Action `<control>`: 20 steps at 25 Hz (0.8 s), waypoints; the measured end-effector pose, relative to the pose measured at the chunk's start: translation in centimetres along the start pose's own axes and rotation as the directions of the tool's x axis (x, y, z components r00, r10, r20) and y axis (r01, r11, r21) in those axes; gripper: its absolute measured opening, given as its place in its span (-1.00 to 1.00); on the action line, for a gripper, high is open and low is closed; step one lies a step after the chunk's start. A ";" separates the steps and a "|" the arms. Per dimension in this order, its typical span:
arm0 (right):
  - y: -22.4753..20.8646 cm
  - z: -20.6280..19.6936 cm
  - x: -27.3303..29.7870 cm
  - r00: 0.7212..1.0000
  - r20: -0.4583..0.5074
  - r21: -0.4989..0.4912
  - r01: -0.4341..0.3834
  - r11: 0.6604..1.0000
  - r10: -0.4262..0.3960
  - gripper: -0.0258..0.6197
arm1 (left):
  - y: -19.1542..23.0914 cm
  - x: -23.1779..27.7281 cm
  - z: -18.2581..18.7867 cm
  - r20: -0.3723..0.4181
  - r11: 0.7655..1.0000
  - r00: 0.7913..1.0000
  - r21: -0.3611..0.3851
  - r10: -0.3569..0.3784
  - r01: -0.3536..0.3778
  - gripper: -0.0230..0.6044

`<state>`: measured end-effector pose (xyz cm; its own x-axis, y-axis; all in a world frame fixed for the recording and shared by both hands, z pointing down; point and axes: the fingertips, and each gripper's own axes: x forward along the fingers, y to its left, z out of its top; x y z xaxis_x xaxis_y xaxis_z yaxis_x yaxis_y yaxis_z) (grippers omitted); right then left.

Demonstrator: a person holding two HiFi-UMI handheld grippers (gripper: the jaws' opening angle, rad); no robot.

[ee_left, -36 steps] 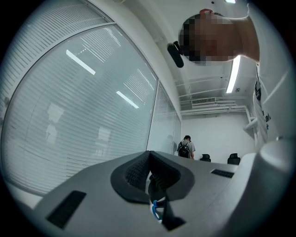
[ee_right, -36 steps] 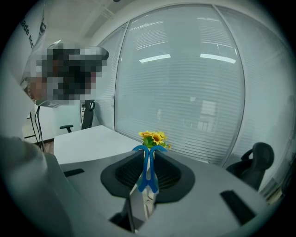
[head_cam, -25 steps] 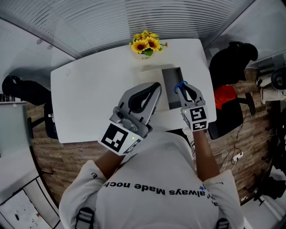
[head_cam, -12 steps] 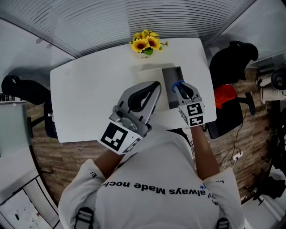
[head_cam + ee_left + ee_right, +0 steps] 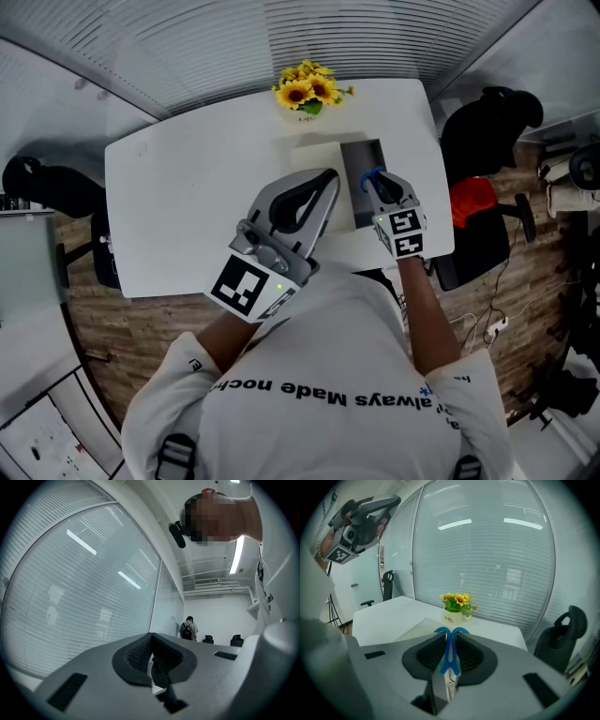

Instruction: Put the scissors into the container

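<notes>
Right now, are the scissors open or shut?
Shut: the right gripper clamps the scissors, with their blue handles pressed together side by side.

White table, rounded corners. A pot of sunflowers stands at the table's far edge, near the middle; the pot is white with a small printed label. Slatted blinds behind glass run just beyond the table's far side. Black office chair off the table's right end, with something red on its seat. Second black chair off the left end. Wood-plank floor around the table, with white cables on it to the right.
</notes>
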<state>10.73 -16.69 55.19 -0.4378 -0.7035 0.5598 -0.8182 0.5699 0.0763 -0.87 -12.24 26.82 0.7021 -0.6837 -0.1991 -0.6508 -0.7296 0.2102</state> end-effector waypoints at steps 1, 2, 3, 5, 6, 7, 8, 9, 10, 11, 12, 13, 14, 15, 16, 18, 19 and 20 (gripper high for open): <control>0.0 -0.2 0.2 1.000 -0.004 0.003 -0.001 1.000 0.001 -0.67 | 0.0 0.0 0.0 -0.001 1.000 1.000 0.000 0.000 0.000 -0.86; -0.1 -0.3 0.3 1.000 -0.008 0.006 -0.003 1.000 0.003 -0.67 | 0.0 0.0 0.0 -0.003 1.000 1.000 0.000 0.001 -0.001 -0.86; -0.1 -0.6 0.5 1.000 -0.014 0.008 -0.003 1.000 0.003 -0.67 | 0.1 0.0 -0.1 -0.004 1.000 1.000 0.000 0.002 -0.002 -0.86; -0.2 -1.0 0.9 1.000 -0.025 0.013 -0.005 1.000 0.005 -0.67 | 0.2 0.1 -0.1 -0.005 1.000 1.000 -0.001 0.004 -0.004 -0.86; -0.3 -1.2 1.1 1.000 -0.030 0.016 -0.006 1.000 0.007 -0.67 | 0.3 0.1 -0.1 -0.006 1.000 1.000 -0.001 0.006 -0.006 -0.86; -0.3 -1.4 1.3 0.999 -0.035 0.019 -0.008 1.000 0.009 -0.67 | 0.3 0.1 -0.1 -0.006 1.000 1.000 -0.001 0.007 -0.007 -0.86; -0.3 -1.6 1.5 0.999 -0.041 0.021 -0.010 1.000 0.010 -0.67 | 0.4 0.1 -0.2 -0.006 1.000 1.000 -0.001 0.008 -0.008 -0.86; -0.3 -1.8 1.7 0.999 -0.046 0.023 -0.011 1.000 0.012 -0.67 | 0.4 0.1 -0.1 -0.005 1.000 1.000 -0.001 0.009 -0.009 -0.86; -0.3 -2.0 1.9 0.999 -0.051 0.025 -0.012 1.000 0.013 -0.67 | 0.4 0.0 -0.1 -0.004 1.000 1.000 -0.002 0.010 -0.010 -0.86; -0.3 -2.1 2.0 0.998 -0.055 0.026 -0.013 1.000 0.014 -0.67 | 0.4 0.0 -0.1 -0.004 1.000 1.000 -0.002 0.011 -0.011 -0.86; -0.4 -2.3 2.2 0.998 -0.059 0.027 -0.014 1.000 0.015 -0.67 | 0.4 0.0 -0.1 -0.004 1.000 1.000 -0.002 0.011 -0.011 -0.86; -0.4 -2.4 2.3 0.998 -0.062 0.029 -0.015 0.999 0.017 -0.67 | 0.4 0.0 -0.1 -0.003 1.000 1.000 -0.002 0.012 -0.012 -0.86; -0.5 -2.5 2.5 0.998 -0.065 0.032 -0.017 0.999 0.019 -0.67 | 0.4 0.0 -0.1 -0.004 1.000 1.000 -0.002 0.013 -0.013 -0.86; -0.5 -2.6 2.7 0.997 -0.069 0.036 -0.019 0.999 0.022 -0.67 | 0.5 0.1 -0.2 -0.005 1.000 1.000 -0.003 0.015 -0.015 -0.86; -0.5 -2.7 2.9 0.997 -0.075 0.040 -0.021 0.999 0.024 -0.67 | 0.5 0.1 -0.2 -0.007 1.000 1.000 -0.003 0.016 -0.016 -0.86; -0.6 -3.1 3.4 0.996 -0.084 0.043 -0.021 0.999 0.025 -0.67 | 0.6 0.1 -0.2 -0.008 1.000 1.000 -0.004 0.017 -0.017 -0.86; -0.6 -3.3 3.7 0.996 -0.089 0.043 -0.022 0.999 0.025 -0.67 | 0.7 0.1 -0.2 -0.008 1.000 1.000 -0.004 0.017 -0.017 -0.86; -0.6 -3.5 3.8 0.995 -0.094 0.044 -0.022 0.999 0.026 -0.67 | 0.7 0.1 -0.2 -0.008 1.000 1.000 -0.003 0.018 -0.018 -0.86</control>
<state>10.83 -18.25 60.14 -0.4220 -0.6456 0.6365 -0.8240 0.5659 0.0276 -1.21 -12.77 27.10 0.6926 -0.6964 -0.1880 -0.6623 -0.7172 0.2166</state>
